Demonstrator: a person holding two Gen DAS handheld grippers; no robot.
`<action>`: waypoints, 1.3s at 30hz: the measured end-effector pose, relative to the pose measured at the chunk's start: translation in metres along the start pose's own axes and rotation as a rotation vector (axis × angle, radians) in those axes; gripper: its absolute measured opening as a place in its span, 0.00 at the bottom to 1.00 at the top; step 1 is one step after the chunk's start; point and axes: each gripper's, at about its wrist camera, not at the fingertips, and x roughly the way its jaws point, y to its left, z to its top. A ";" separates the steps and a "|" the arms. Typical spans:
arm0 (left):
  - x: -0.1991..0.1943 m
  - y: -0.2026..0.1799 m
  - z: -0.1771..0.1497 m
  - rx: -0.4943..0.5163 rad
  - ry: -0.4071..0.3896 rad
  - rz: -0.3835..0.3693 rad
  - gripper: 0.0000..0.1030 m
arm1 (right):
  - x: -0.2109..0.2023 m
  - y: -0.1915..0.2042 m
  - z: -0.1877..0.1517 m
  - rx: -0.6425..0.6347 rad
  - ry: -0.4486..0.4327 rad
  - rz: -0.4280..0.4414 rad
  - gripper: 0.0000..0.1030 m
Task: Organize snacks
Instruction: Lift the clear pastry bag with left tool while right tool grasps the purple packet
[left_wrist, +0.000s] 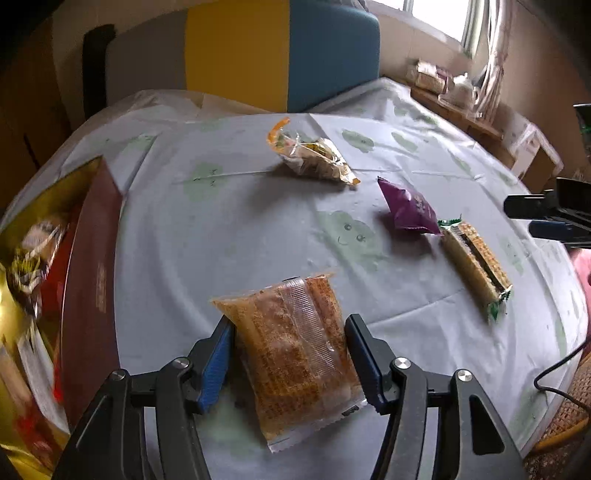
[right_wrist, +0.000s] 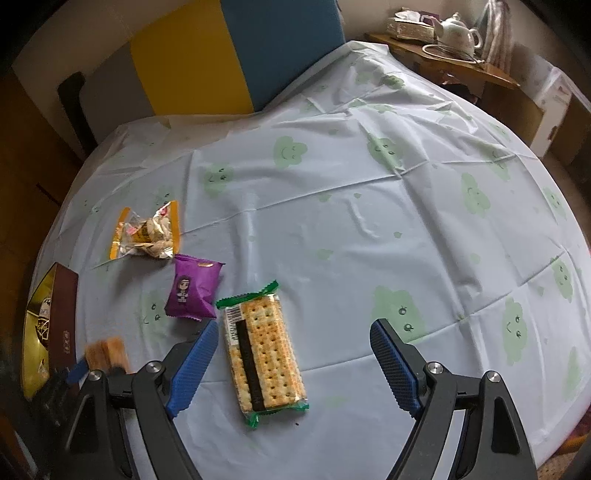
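My left gripper (left_wrist: 290, 325) is shut on an orange-brown wafer pack (left_wrist: 295, 354), with a blue pad pressed on each long side. The right wrist view shows that pack (right_wrist: 107, 352) as a blur beside the box. To the left stands an open red-and-gold gift box (left_wrist: 88, 280) with wrapped snacks inside. My right gripper (right_wrist: 295, 326) is open and hangs over a green-edged cracker pack (right_wrist: 264, 347), which lies flat between its fingers and touches neither. A purple pouch (right_wrist: 192, 288) and a crumpled yellow wrapper (right_wrist: 147, 230) lie further back on the left.
A pale cloth with green cloud faces (right_wrist: 369, 221) covers the round table. A yellow-and-blue cushioned seat (left_wrist: 280, 55) stands behind it. A wooden shelf with a white teapot (right_wrist: 458, 33) is at the back right. A black cable (left_wrist: 554, 373) hangs off the right edge.
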 end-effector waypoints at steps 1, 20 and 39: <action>0.000 0.000 -0.003 0.001 -0.006 -0.002 0.60 | 0.000 0.002 -0.001 -0.009 -0.002 0.006 0.82; -0.001 0.003 -0.017 0.022 -0.075 -0.028 0.61 | 0.044 0.068 0.017 -0.069 0.092 0.160 0.68; -0.002 0.004 -0.020 0.020 -0.088 -0.034 0.61 | 0.041 0.118 -0.049 -0.432 0.189 0.140 0.37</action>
